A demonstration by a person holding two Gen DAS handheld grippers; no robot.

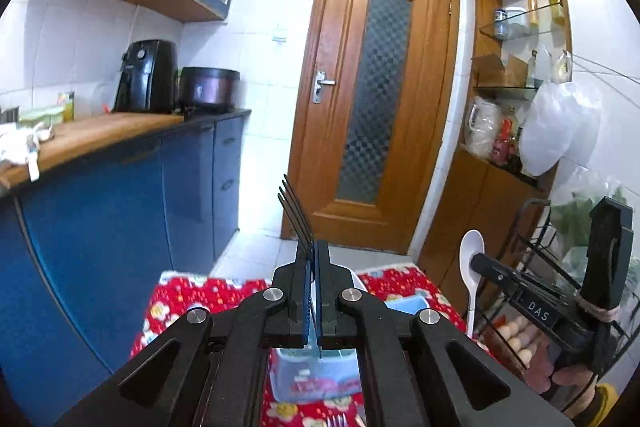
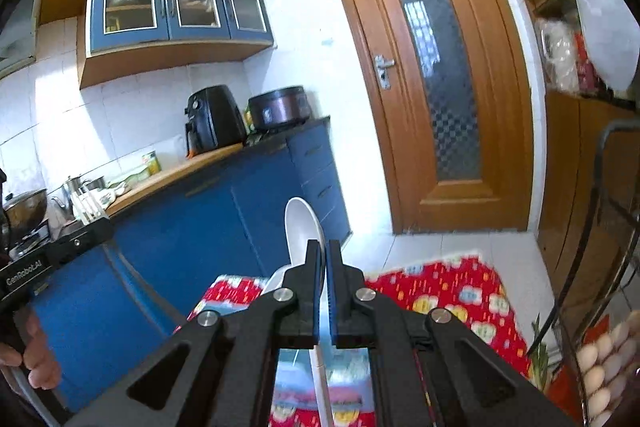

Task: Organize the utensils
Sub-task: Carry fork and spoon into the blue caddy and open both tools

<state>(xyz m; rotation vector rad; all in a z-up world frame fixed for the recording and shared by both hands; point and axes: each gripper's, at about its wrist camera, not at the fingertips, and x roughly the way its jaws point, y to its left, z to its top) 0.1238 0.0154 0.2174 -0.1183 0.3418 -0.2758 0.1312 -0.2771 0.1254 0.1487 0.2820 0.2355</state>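
Note:
My left gripper (image 1: 313,247) is shut on a black fork (image 1: 295,211), whose tines stick up and to the left above the fingertips. My right gripper (image 2: 323,247) is shut on a white plastic spoon (image 2: 302,231); the bowl rises above the fingers and the handle hangs down below them. In the left wrist view the right gripper (image 1: 478,263) shows at the right, pinching the white spoon (image 1: 471,259) just under its bowl. Both grippers are held up in the air above a light blue box (image 1: 316,375) that stands on a red patterned cloth (image 1: 192,291).
A silver fork's tines (image 1: 336,421) peek in at the bottom edge. A black wire rack (image 1: 536,251) with eggs (image 2: 600,367) stands at the right. Blue cabinets (image 1: 120,227) under a wooden counter run along the left, and a wooden door (image 1: 376,99) is ahead.

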